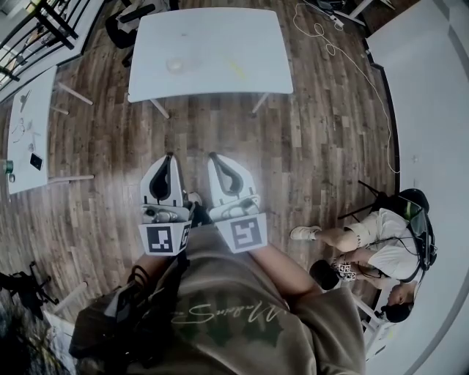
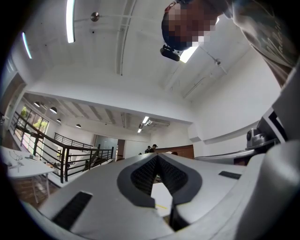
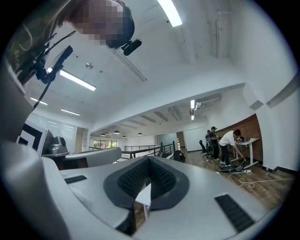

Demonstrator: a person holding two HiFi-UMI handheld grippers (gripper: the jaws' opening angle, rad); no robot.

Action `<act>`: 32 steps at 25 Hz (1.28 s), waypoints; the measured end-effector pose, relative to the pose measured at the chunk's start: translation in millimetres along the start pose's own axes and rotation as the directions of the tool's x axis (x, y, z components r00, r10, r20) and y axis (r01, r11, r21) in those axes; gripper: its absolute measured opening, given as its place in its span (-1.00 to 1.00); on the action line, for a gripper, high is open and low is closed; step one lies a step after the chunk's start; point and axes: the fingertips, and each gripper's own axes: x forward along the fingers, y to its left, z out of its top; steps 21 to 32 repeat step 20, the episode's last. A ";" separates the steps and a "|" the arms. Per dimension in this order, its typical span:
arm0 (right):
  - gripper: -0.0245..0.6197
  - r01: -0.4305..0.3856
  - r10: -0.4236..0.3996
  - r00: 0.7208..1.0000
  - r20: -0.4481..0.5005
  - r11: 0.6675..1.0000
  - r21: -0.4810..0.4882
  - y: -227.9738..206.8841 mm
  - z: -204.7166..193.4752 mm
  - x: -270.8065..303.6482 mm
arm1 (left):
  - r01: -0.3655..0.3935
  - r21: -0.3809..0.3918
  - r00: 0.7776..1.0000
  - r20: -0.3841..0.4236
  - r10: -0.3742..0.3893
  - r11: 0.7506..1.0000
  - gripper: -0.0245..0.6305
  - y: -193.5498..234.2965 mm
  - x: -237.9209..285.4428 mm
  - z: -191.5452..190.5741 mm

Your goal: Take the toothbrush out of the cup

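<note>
Across the wood floor stands a white table (image 1: 212, 33). On it sits a faint, see-through cup (image 1: 174, 66), and to its right lies a thin yellow stick (image 1: 236, 69) that may be the toothbrush, apart from the cup. Both grippers are held side by side close to the person's body, well short of the table. The left gripper (image 1: 169, 157) (image 2: 157, 157) has its jaw tips together with nothing between them. The right gripper (image 1: 212, 155) (image 3: 149, 159) is also shut and empty. In both gripper views a slice of the white table shows through the gap behind the tips.
A second white table (image 1: 29, 132) with small items stands at the left. A person sits on the floor at the lower right (image 1: 374, 249). A black chair (image 1: 132, 22) is behind the far table, a cable (image 1: 344, 51) trails on the floor, and a white wall (image 1: 432, 110) runs along the right.
</note>
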 end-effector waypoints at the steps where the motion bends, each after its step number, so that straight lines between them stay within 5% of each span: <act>1: -0.95 0.000 0.000 1.000 0.000 1.000 -0.001 -1.0 0.2 0.2 | -0.002 -0.001 1.000 -0.005 0.002 1.000 -0.89 -0.6 0.2 -0.8; 32: -0.95 -0.017 0.017 1.000 -0.005 1.000 -0.023 -10.7 0.0 0.8 | -0.056 0.013 0.998 -0.036 0.056 0.998 -0.89 14.8 -6.6 -6.1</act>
